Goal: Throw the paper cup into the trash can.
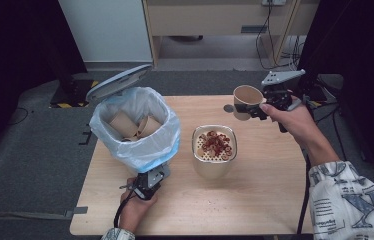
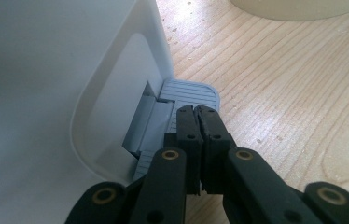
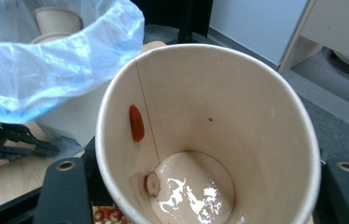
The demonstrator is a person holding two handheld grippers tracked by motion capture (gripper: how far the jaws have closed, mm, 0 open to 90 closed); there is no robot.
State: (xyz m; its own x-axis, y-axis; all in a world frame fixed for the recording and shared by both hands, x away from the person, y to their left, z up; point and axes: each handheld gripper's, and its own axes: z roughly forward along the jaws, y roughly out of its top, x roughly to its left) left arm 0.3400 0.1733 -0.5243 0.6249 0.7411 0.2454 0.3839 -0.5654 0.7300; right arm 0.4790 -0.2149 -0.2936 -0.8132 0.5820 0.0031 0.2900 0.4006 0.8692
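At the table's near-left, the left gripper (image 1: pixel 147 184), jaws pressed together, holds down the pedal (image 2: pixel 189 95) of a lined bin (image 1: pixel 137 127), apparently to keep its lid (image 1: pixel 117 82) up. Above the far-right corner, the right gripper (image 1: pixel 256 108) is clamped on one tilted paper cup (image 1: pixel 246 101) holding dregs, likely bound for the bin, where at least three cups (image 1: pixel 135 125) lie. One strainer pot (image 1: pixel 214 150) sits mid-table.

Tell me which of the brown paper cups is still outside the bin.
The brown paper cup gripped by the right gripper, held tilted above the table's far right; the other paper cups already lie inside the white bag-lined pedal bin.
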